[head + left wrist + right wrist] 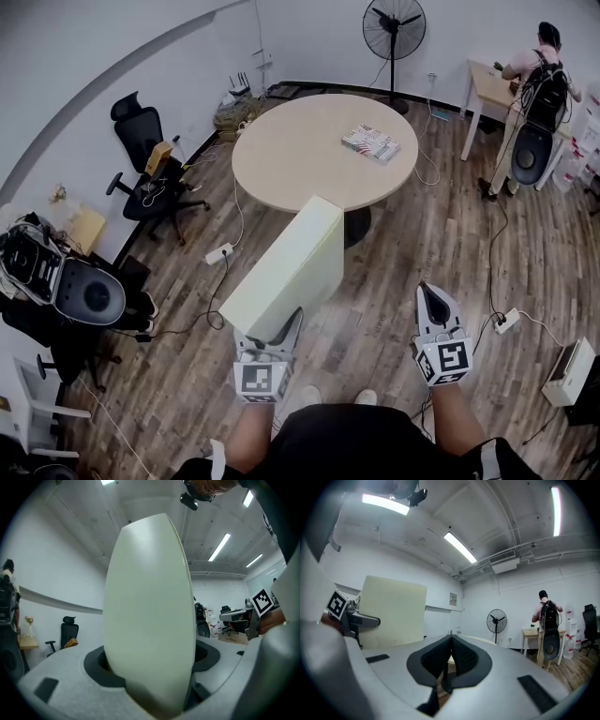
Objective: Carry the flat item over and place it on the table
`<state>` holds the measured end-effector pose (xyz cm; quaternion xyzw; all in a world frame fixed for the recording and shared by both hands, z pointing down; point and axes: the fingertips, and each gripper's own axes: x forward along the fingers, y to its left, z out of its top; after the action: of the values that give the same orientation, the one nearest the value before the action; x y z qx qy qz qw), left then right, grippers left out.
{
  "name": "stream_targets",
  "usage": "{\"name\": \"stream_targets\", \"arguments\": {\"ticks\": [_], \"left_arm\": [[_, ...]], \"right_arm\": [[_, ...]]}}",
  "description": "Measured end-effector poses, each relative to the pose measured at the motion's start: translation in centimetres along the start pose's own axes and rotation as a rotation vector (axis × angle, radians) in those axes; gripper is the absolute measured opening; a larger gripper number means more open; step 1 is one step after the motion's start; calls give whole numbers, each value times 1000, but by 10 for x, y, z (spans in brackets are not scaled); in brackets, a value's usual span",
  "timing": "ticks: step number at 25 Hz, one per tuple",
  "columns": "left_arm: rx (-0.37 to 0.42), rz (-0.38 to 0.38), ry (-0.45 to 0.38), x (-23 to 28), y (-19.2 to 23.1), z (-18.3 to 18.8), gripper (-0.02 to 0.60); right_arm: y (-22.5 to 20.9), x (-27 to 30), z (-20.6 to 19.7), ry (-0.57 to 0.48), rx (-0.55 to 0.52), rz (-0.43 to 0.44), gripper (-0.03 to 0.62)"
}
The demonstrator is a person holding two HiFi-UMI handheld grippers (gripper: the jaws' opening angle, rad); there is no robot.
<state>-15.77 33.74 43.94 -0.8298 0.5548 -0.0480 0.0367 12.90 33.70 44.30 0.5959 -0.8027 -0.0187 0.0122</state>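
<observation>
A pale cream flat board (292, 267) stands on edge in my left gripper (270, 336), whose jaws are shut on its lower end. In the left gripper view the board (150, 616) fills the middle, wedged between the dark pads. The right gripper view shows the same board (392, 611) at the left with the left gripper (356, 618) clamped on it. My right gripper (433, 302) is held apart to the right, shut with nothing in it; its pads (451, 656) meet. The round beige table (314, 155) lies just beyond the board's far end.
A magazine (371, 142) lies on the table's right side. Office chairs (145, 169) stand at the left, a fan (394, 33) behind the table, and a person (534, 84) at a desk at the far right. Cables and power strips (218, 253) trail across the wood floor.
</observation>
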Motion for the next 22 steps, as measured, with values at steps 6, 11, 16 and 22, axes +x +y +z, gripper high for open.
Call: {"name": "stream_targets", "arguments": {"ticks": [6,11,16,22], "left_arm": [[-18,36,5,1,-23,-4,357],[-29,40,24,22,-27,-10,357],[-38,42,16,54,-13,-12,357],[-45,29,16,108,21,-14,357]], "right_arm": [[-20,-13,4,-22,-6,17,-3],[-28,1,3,-22,-7,38,-3],[-23,35,13,-47,-83,50,-3],[-26,102,23,-57,-79,51,-3]]}}
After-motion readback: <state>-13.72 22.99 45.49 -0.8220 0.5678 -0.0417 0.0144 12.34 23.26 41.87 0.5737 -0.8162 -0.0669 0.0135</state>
